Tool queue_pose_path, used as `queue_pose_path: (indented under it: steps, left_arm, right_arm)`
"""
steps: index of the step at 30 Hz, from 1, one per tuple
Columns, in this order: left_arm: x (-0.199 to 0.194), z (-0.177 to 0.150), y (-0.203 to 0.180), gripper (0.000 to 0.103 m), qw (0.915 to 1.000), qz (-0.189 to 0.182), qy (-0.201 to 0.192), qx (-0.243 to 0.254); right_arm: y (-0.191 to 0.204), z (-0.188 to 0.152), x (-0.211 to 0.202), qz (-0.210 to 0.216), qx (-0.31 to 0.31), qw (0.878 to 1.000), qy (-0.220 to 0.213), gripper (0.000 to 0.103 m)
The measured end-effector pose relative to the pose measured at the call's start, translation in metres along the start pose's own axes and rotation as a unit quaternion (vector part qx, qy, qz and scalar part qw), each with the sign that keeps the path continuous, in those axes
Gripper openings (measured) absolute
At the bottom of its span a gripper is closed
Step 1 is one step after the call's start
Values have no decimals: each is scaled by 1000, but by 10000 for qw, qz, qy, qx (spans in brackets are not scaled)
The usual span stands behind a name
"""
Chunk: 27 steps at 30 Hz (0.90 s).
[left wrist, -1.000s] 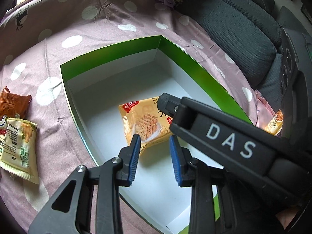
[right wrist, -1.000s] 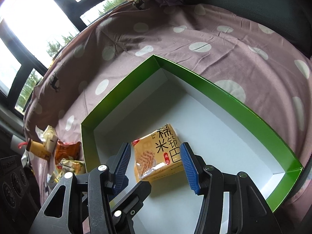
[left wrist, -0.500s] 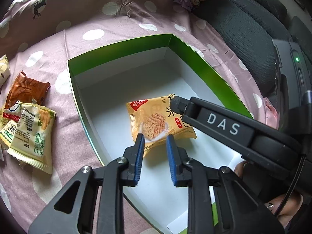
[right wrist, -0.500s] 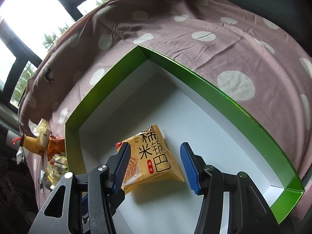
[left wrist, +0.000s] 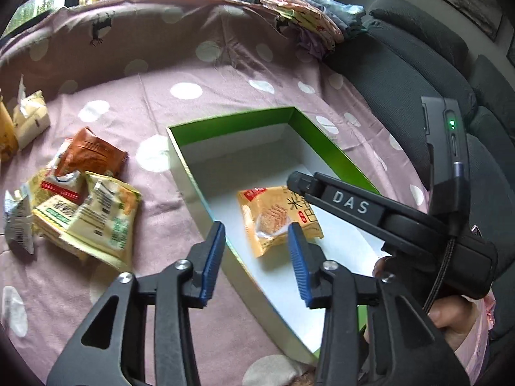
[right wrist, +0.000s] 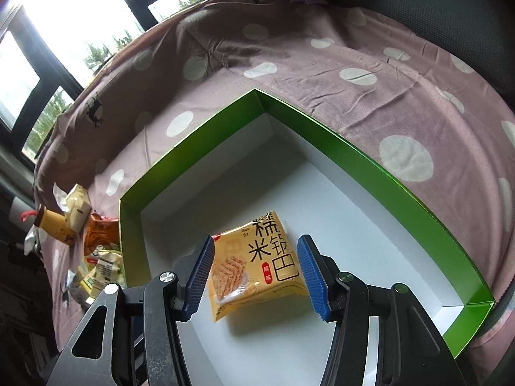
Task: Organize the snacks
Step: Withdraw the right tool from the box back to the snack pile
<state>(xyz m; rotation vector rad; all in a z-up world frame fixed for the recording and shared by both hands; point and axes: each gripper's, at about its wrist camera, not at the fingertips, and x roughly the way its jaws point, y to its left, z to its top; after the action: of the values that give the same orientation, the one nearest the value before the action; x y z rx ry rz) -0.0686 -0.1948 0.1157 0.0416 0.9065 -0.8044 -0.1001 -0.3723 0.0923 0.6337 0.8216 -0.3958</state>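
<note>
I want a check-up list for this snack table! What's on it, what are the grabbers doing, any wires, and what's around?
Surface: purple polka-dot cloth, wrinkled.
Job's things: green box, white inside, holds one yellow rice-cracker packet lying flat. Pile of snack packets waits on the cloth beside the box.
Clutter: small bottle and a pale packet beyond the pile.
Grippers: left gripper open, its jaws have just been opening, nothing between them; right gripper open, above the packet, not touching it.
Cables: black cable on the right gripper's body.
Surroundings: dark sofa, windows, folded cloths.
</note>
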Motion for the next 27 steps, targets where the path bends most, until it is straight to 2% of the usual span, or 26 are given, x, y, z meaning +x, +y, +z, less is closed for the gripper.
queue_pose_path:
  steps: [2,5,7,8,10,12,14,17,20,23,27]
  left_arm:
    - [-20,-1,20,75,9991,355,-205,-128]
    - [-47,-11,63,80,9924,1029,-419,-530]
    - [-62,-24,95,84,9849,1361,-491,-952]
    - [-68,-32,111,89,9807,1462,-515,-1190]
    - [-78,-49,138,93,9706,1652,-601,-1643]
    - [-86,-67,162,93,9567,1960,-643,-2056]
    - [-89,-79,182,93,9444,2208,-595,-2361]
    - [-93,-89,202,93,9335,2336,-582,-2658]
    - [-101,-94,211,94,9294,2287,-738,-2802]
    - [-101,-93,216,94,9289,2285,-748,-2818]
    - [-99,-93,219,94,9320,2220,-669,-2785]
  right_arm:
    - [12,0,-9,231,-40,9997,-117,57]
    - [38,-5,-17,729,-231,9969,-184,69]
    - [62,-11,-18,953,-469,9943,-112,69]
    - [75,-14,-17,1047,-555,9929,-38,70]
    - [98,-21,-8,1263,-647,9898,161,74]
    - [119,-31,6,1401,-741,9864,441,77]
    - [138,-41,24,1284,-848,9857,681,77]
    - [153,-52,52,1074,-801,9864,952,77]
    - [158,-58,74,903,-686,9875,1092,77]
    - [158,-61,89,811,-616,9885,1119,77]
    - [153,-63,109,839,-379,9863,1370,77]
